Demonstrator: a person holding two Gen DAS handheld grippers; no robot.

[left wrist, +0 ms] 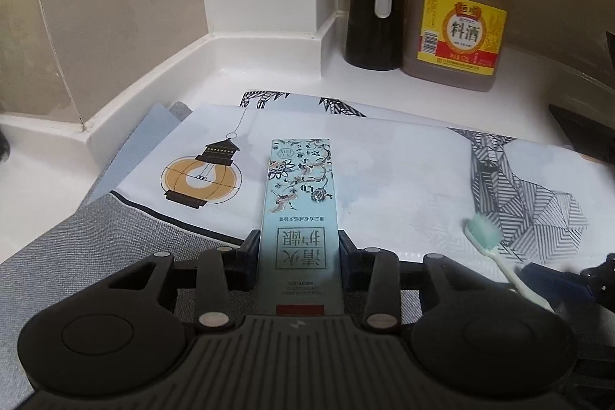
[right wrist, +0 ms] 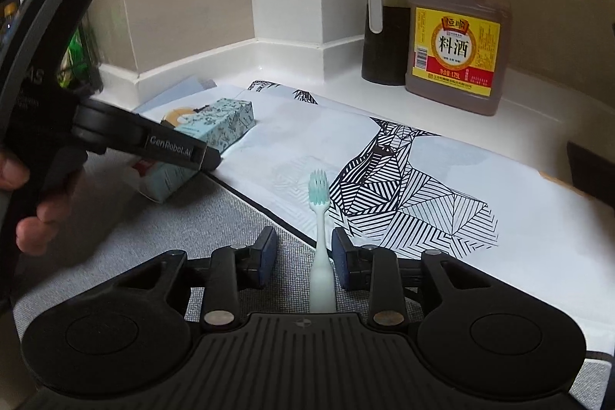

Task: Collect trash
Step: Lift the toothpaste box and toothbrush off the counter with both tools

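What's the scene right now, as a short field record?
left gripper: shut on box
right gripper: open, toothbrush between the jaws, beside the right pad
box: long, floral, held above the mat
toothbrush: bristles pointing away from the right camera
backdrop: jug and dark dispenser upright by the wall

Surface: white counter (right wrist: 338, 79) | mats: printed mat (right wrist: 423, 156) atop grey cloth (right wrist: 238, 225) | far corner: dark dispenser bottle (right wrist: 386, 37) beside cooking-wine jug (right wrist: 457, 25) | toothbrush (right wrist: 321, 229) across mat edge
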